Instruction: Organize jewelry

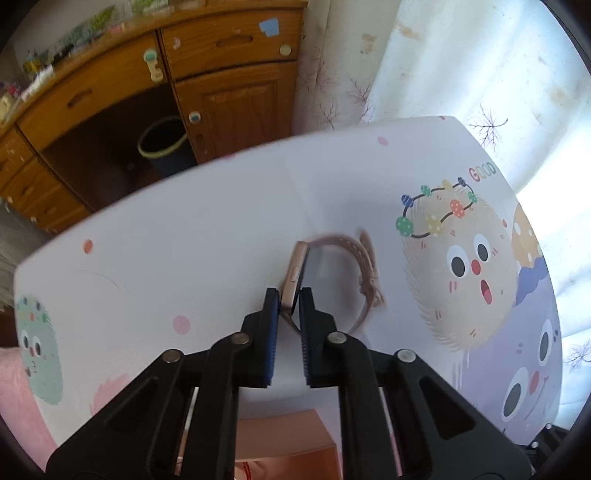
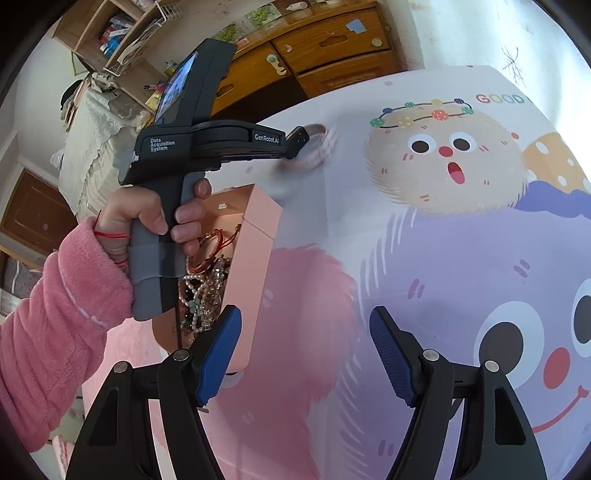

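My left gripper (image 1: 290,299) is shut on a rose-gold smartwatch (image 1: 295,273) with a pink strap (image 1: 364,266), pinching the case by its edge above the table. In the right wrist view the same gripper (image 2: 297,142) holds the blurred watch (image 2: 319,147) beyond an open pink jewelry box (image 2: 255,258) that holds several bead bracelets and necklaces (image 2: 205,284). The box's near corner shows below the left fingers (image 1: 295,432). My right gripper (image 2: 304,334) is open and empty, low over the table just right of the box.
The table wears a white cloth with cartoon faces (image 2: 443,162). A wooden cabinet (image 1: 229,85) with a dark bin (image 1: 164,144) stands beyond the far edge. A curtain (image 1: 480,66) hangs at the back right. A shelf (image 2: 118,33) is at the far left.
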### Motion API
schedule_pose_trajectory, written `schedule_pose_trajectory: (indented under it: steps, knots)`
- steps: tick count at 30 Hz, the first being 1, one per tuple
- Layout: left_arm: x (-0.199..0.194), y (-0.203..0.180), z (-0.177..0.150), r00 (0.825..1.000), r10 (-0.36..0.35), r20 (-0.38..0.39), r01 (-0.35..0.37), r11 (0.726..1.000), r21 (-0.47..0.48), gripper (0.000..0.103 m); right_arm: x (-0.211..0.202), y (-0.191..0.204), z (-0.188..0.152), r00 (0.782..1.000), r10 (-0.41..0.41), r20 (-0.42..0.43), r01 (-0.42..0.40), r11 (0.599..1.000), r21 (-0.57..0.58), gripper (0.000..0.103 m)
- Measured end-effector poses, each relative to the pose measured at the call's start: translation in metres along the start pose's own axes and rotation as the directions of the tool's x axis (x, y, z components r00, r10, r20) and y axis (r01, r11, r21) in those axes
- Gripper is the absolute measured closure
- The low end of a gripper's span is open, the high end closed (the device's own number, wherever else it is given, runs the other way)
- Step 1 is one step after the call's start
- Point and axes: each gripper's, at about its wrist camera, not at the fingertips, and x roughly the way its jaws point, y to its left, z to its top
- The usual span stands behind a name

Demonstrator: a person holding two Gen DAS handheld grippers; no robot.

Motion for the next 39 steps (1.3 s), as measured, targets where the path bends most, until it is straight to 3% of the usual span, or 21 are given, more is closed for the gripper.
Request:
schedule_pose_trajectory:
  steps: [8, 13, 18, 21, 33, 35, 37, 38, 39]
  knots:
    - [-0.052, -0.006, -0.004, 0.999, -0.018, 0.048, 0.016, 0.999, 0.031, 0.095, -0.023, 0.001, 0.004, 0.999, -0.029, 0.03, 0.029, 1.0, -0.008, 0.03]
    - [-0.098, -0.005, -0.018, 0.997, -0.022, 0.079, 0.021, 1.0, 0.011, 0.095, -0.041, 0.009, 0.001, 0.995, -0.095, 0.025, 0.095, 0.995, -0.029, 0.03]
    - [-0.143, 0.002, -0.051, 0.996, -0.011, 0.094, 0.013, 1.0, -0.019, 0.095, -0.061, 0.017, -0.008, 0.99, -0.133, 0.045, 0.134, 0.991, -0.017, 0.029]
    - [-0.157, 0.008, -0.075, 0.997, -0.001, 0.08, 0.004, 0.999, -0.048, 0.095, -0.069, 0.021, -0.016, 0.986, -0.156, 0.057, 0.158, 0.987, -0.021, 0.021]
    - [-0.176, 0.015, -0.168, 0.996, 0.082, -0.03, -0.086, 0.985, -0.152, 0.093, -0.108, 0.043, -0.065, 0.972, -0.221, 0.077, 0.228, 0.969, -0.096, 0.02]
    - [-0.186, 0.011, -0.173, 0.995, 0.099, -0.031, -0.103, 0.982, -0.156, 0.086, -0.117, 0.045, -0.07, 0.971, -0.224, 0.08, 0.232, 0.967, -0.106, 0.02]
    - [-0.207, 0.004, -0.178, 0.994, 0.11, -0.012, -0.11, 0.978, -0.175, 0.071, -0.13, 0.048, -0.075, 0.969, -0.231, 0.085, 0.24, 0.964, -0.118, 0.02]
    - [-0.215, 0.002, -0.178, 0.994, 0.11, -0.004, -0.109, 0.977, -0.185, 0.054, -0.137, 0.048, -0.077, 0.969, -0.23, 0.089, 0.24, 0.962, -0.128, 0.02]
    - [-0.226, -0.002, -0.18, 0.994, 0.111, 0.015, -0.106, 0.973, -0.204, 0.043, -0.144, 0.049, -0.08, 0.969, -0.227, 0.095, 0.238, 0.961, -0.14, 0.019]
